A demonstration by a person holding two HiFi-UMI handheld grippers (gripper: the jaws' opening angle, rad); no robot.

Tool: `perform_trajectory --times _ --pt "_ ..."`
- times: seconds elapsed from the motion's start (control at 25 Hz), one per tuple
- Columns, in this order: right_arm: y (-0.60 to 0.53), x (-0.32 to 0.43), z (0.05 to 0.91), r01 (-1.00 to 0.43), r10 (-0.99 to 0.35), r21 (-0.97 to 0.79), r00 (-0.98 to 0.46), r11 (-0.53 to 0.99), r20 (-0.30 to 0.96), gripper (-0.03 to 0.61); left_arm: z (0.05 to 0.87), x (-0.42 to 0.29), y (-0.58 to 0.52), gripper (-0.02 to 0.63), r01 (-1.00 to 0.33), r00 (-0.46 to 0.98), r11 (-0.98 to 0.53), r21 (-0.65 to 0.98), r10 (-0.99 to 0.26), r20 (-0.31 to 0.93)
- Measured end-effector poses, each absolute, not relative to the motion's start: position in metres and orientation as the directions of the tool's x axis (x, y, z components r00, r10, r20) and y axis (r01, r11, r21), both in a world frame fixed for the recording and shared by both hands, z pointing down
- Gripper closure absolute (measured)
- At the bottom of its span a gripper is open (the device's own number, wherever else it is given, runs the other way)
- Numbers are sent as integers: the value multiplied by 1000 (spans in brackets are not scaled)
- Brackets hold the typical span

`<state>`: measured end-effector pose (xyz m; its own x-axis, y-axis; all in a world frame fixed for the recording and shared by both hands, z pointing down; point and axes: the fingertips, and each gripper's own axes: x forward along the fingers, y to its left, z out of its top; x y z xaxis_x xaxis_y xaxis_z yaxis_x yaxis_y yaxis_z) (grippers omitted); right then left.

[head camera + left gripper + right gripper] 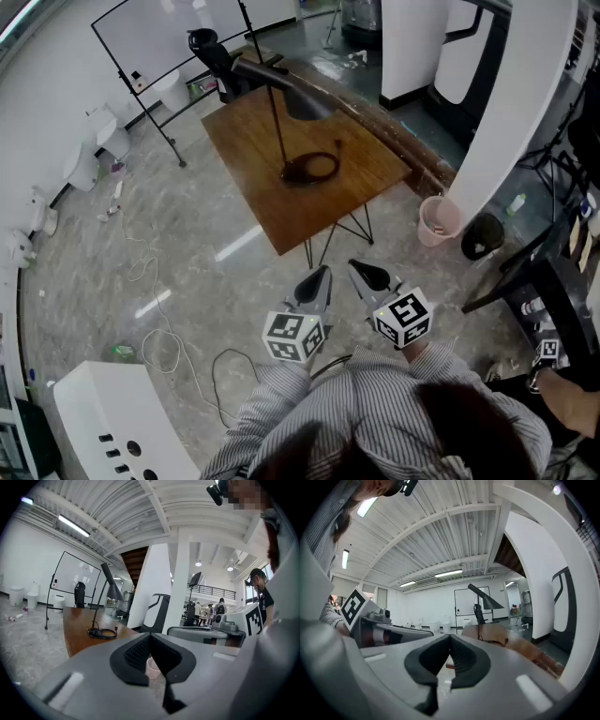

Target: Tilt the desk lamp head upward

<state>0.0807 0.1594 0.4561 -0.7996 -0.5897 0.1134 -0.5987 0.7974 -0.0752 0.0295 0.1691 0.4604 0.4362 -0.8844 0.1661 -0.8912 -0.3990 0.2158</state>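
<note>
Currently both grippers are idle, held low in front of the person over the floor (187, 244), well apart from the desk (244, 141).

- Left gripper (322, 274): jaws together, nothing clamped. In its own view the pads meet at the tip, and only a pink bucket (152, 667) on the floor shows through the gap below them.
- Right gripper (362, 270): jaws together, also empty. Its tip sits just beside the left one's, not touching.
- Desk lamp (279, 131): stands on the wooden desk with its round base (309, 169) roughly mid-desk, a bit nearer the right corner. The thin stem is about upright.
- Lamp head (305, 101): a dark cone on a slanted arm over the far half of the desk, angled downward. Neither gripper touches it.
- A dark cord (330, 161) loops around the base.

Around the desk:
- A whiteboard (169, 37) on a stand sits past the far-left edge, with a black office chair (211, 56) next to it.
- The pink bucket and a black bin (483, 234) stand on the floor off the right corner, by a white column (525, 103).
- Loose white cable (150, 272) trails across the floor on the left.

The left gripper view shows the lamp from the side, over the desk edge. The right gripper view shows the head's silhouette against the whiteboard.
</note>
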Motion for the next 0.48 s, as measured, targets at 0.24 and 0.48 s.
perform_trajectory --times 0.24,0.48 --pt "160 83 464 -621 -606 -84 -781 779 150 575 465 28 172 614 -899 422 -382 216 -888 186" --pt "159 80 467 -615 -598 -77 -784 785 164 577 466 26 170 614 -897 425 -383 220 -885 189"
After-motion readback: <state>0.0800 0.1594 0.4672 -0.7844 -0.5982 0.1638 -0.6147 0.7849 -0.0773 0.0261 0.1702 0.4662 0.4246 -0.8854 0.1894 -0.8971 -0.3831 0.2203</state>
